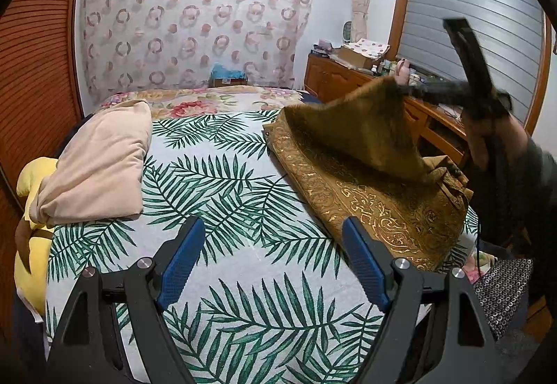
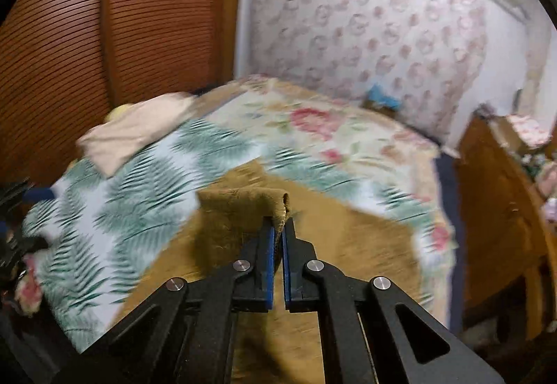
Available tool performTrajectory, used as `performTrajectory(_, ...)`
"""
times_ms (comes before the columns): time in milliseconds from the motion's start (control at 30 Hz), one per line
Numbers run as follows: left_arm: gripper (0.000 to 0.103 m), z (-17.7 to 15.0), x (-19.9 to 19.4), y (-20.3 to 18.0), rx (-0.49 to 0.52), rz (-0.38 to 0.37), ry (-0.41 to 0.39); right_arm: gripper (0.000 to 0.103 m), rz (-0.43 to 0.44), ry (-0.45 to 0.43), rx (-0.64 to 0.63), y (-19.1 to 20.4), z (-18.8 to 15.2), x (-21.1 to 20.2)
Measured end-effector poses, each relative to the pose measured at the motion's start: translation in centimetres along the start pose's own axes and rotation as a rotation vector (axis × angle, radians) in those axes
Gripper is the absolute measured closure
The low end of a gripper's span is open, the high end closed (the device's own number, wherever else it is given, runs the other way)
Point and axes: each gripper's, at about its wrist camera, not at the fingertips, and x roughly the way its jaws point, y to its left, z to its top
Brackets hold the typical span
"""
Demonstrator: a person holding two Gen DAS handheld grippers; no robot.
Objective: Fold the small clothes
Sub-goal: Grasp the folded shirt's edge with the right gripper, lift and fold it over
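Cloth is what the coming fold turns on: the brown gold-patterned garment (image 1: 379, 206) lies along the right side of the bed (image 1: 243, 262), its long axis running from the near right edge toward the head. One far corner is pinched between the clamped fingers of the right gripper (image 2: 278, 237) and lifted clear of the leaf-print sheet. The left gripper (image 1: 275, 265) hangs with its fingers wide and nothing between them over the sheet's near middle, the garment's near edge just beside its right finger, so the held corner likely folds toward it.
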Motion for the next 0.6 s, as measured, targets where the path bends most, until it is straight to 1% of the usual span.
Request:
performTrajectory(100, 0.021, -0.1, 0.1, -0.1, 0.000, -0.002, 0.004, 0.100, -0.083, 0.007, 0.026, -3.2, 1.6, 0.7)
performTrajectory(267, 0.021, -0.1, 0.5, -0.3, 0.004, -0.004, 0.014, 0.100, -0.185, 0.046, 0.085, -7.3, 3.0, 3.1)
performTrajectory(400, 0.021, -0.2, 0.7, -0.5, 0.003, -0.008, 0.020, 0.100, -0.240, 0.076, 0.102, -7.5, 3.9, 5.1)
performTrajectory(433, 0.021, -0.2, 0.8, -0.5, 0.003, -0.010, 0.022, 0.100, -0.255, 0.085, 0.101, -7.3, 4.2, 5.7)
performTrajectory(467, 0.021, -0.2, 0.9, -0.6, 0.005, -0.012, 0.024, 0.100, -0.280, 0.091, 0.093, -6.0, 5.0, 6.7)
performTrajectory(500, 0.021, -0.3, 1.1, -0.7, 0.006, -0.013, 0.026, 0.100, -0.311, 0.105, 0.082, -5.6, 5.5, 8.3)
performTrajectory(533, 0.021, -0.4, 1.4, -0.8, 0.008, -0.015, 0.032, 0.100, -0.342, 0.125, 0.077, -6.2, 5.5, 9.4)
performTrajectory(600, 0.021, -0.5, 1.8, -1.1, 0.015, -0.020, 0.042, 0.100, -0.400, 0.185, 0.098, -6.1, 5.7, 11.6)
